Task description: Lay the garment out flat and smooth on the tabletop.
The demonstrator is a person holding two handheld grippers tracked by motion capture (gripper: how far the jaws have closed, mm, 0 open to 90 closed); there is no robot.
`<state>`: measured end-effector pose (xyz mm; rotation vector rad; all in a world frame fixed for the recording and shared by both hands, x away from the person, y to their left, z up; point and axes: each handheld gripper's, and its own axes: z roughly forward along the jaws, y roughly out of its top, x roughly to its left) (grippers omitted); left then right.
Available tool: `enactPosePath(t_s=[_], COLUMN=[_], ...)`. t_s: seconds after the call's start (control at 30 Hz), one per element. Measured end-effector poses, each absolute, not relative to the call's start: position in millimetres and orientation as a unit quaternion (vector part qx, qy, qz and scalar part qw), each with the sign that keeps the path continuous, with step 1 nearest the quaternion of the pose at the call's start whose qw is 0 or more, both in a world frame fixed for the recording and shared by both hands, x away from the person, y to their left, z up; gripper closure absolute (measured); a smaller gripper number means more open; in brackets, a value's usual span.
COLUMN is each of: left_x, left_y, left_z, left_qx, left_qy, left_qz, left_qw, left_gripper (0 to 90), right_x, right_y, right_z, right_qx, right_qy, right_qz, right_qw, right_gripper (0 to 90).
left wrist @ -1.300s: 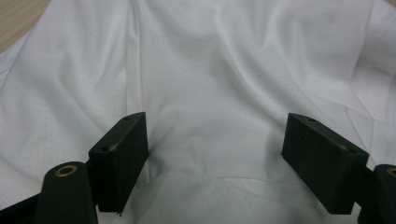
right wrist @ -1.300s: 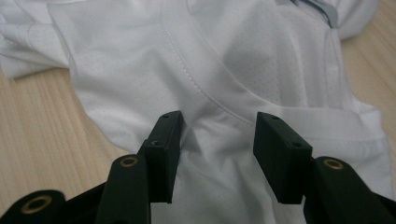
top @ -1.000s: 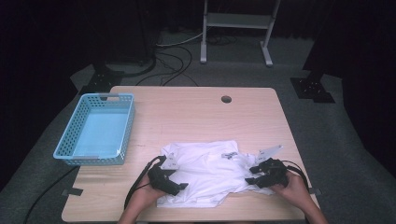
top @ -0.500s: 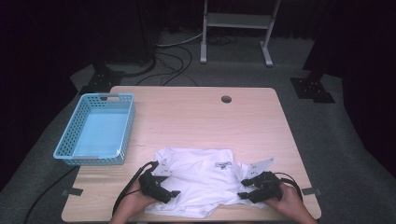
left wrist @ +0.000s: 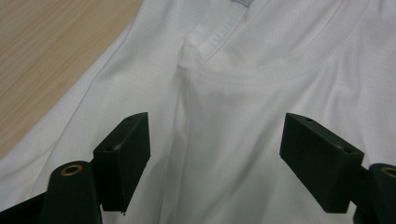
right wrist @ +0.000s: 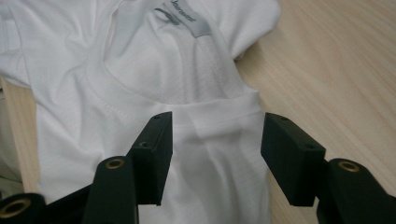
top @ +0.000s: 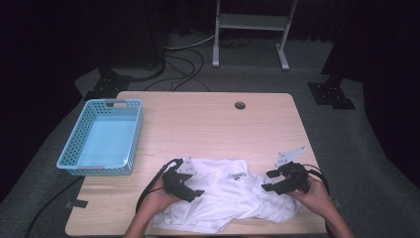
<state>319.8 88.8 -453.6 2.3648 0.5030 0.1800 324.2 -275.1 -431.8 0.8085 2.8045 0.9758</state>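
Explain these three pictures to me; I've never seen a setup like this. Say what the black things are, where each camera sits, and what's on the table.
There is no robot here. A person holds one pair of black tongs in each hand: the left tongs and the right tongs. The wide picture comes from a fixed camera above the wooden table. The two close pictures come from small cameras riding on each tool, looking along its jaws. A white T-shirt lies rumpled at the near edge, and an empty blue basket sits at the left. Both tongs are open over the shirt's neckline; neither holds anything.
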Motion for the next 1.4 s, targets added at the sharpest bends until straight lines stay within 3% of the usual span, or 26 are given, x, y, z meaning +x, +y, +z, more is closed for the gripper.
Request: enactPosePath(t_s=[0.23,0.4,0.6,0.7,0.93,1.1,1.2,1.27,1.4], left_x=[335.4,338.2,333.1,326.9,308.2,310.6,313.3,314.3,315.2], left_y=[76.4,74.3,75.8,76.5,76.1,73.1,68.1,65.6,65.1], left_z=[-463.2,-465.0,-463.7,-463.7,-460.9,-459.6,-458.9,-458.4,-457.4], left_qx=[0.915,0.915,0.915,0.917,0.926,0.924,0.922,0.924,0.924], left_qy=[0.194,0.197,0.205,0.199,0.174,0.181,0.177,0.171,0.174], left_qz=[0.045,0.039,0.035,0.032,0.023,0.049,0.058,0.058,0.058], left_qw=[0.350,0.351,0.344,0.344,0.334,0.334,0.338,0.337,0.335], left_gripper=[41.3,54.0,70.7,75.3,78.5,63.3,60.5,62.8,76.4], right_x=[341.2,342.8,333.8,325.7,306.5,309.6,312.0,312.6,312.0], right_y=[-279.5,-277.5,-273.6,-271.8,-270.9,-276.5,-274.8,-273.2,-274.9], right_z=[-440.5,-451.0,-457.0,-457.2,-455.3,-448.9,-449.5,-450.8,-446.5], right_qx=[0.271,0.274,0.268,0.259,0.239,0.252,0.255,0.254,0.254], right_qy=[0.909,0.913,0.919,0.922,0.927,0.918,0.917,0.918,0.915], right_qz=[0.315,0.303,0.290,0.286,0.290,0.305,0.307,0.303,0.313], right_qw=[0.007,-0.005,0.009,0.013,0.003,0.015,0.016,0.014,0.025], right_gripper=[47.1,54.1,76.5,81.5,84.1,81.9,82.3,83.9,87.4])
